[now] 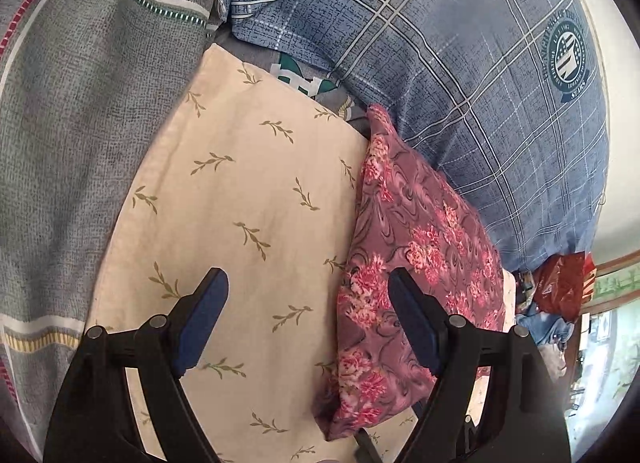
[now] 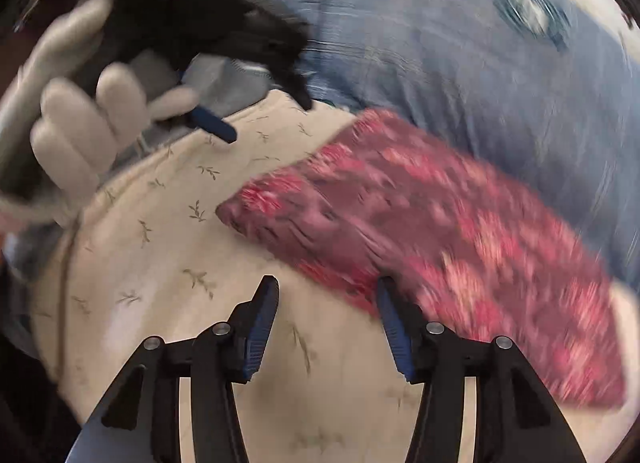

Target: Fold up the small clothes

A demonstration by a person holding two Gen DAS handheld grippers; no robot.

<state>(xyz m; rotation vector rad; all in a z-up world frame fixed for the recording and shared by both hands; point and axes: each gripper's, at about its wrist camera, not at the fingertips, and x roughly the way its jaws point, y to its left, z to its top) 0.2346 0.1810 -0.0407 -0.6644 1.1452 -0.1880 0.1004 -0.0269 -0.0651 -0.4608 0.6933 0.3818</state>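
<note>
As folded – floral cloth (image 1: 416, 247) lengthwise, pointing away.

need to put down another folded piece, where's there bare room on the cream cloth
The cream leaf-print cloth is bare between the grey blanket and the folded floral garment. It is crowded beyond: the blue plaid quilt presses against the garment. The left hand-held gripper hangs open there.

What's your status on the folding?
Left gripper open, empty. Right gripper open, empty. Pink floral cloth folded on cream sheet. Nothing blocking.
</note>
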